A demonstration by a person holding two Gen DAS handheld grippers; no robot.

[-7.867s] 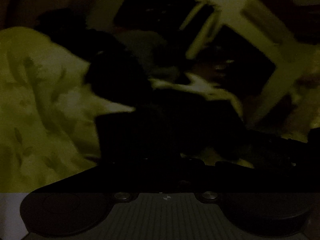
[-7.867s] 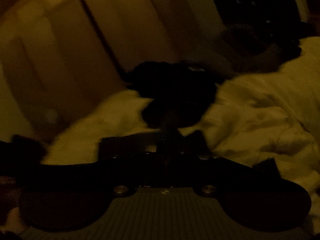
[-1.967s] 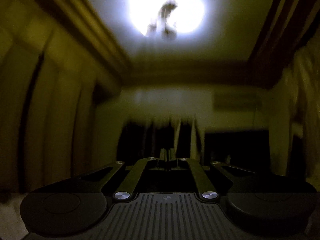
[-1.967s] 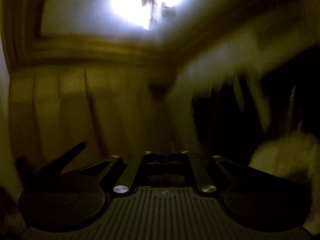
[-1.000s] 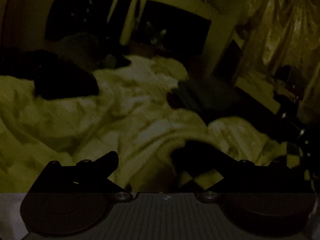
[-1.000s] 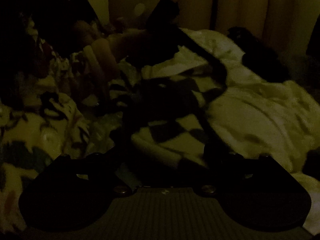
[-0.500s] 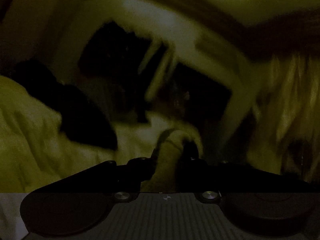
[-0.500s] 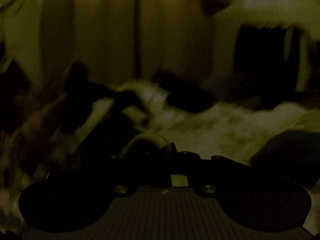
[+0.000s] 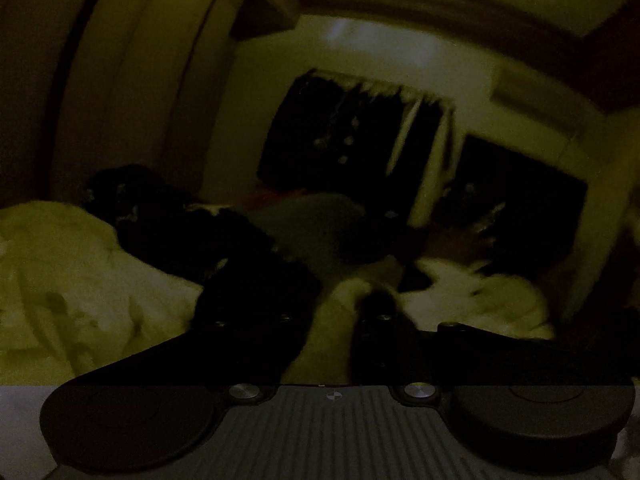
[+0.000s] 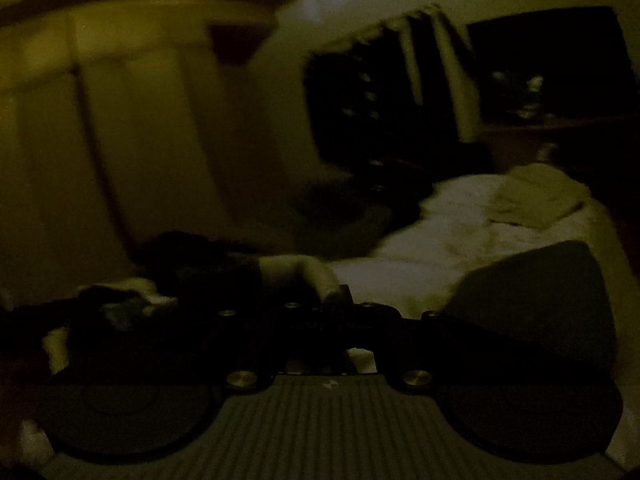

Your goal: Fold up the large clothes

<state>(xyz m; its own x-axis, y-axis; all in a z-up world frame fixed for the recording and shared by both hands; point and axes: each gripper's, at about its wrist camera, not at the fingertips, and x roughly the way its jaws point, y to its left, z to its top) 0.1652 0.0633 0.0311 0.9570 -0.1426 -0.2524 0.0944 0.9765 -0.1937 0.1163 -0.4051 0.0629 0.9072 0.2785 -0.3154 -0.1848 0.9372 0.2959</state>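
The room is very dim. In the left wrist view my left gripper (image 9: 338, 312) is shut on a fold of a pale and dark checked garment (image 9: 332, 336) that rises between its fingers. In the right wrist view my right gripper (image 10: 320, 312) is shut on the same garment's pale edge (image 10: 304, 276); dark parts of the garment (image 10: 120, 312) trail off to the left. Both grippers are held low over a bed with a white duvet (image 9: 80, 292).
Dark clothes (image 9: 168, 220) lie on the duvet at the left. A dark folded pile (image 10: 540, 292) and a pale folded cloth (image 10: 536, 196) lie on the bed (image 10: 440, 240) at the right. Curtains (image 10: 120, 140) and a dark window (image 9: 352, 140) stand behind.
A second ago both grippers were open over the checked garment. They have since shut on it and lifted, and both views have tilted up toward the far wall.
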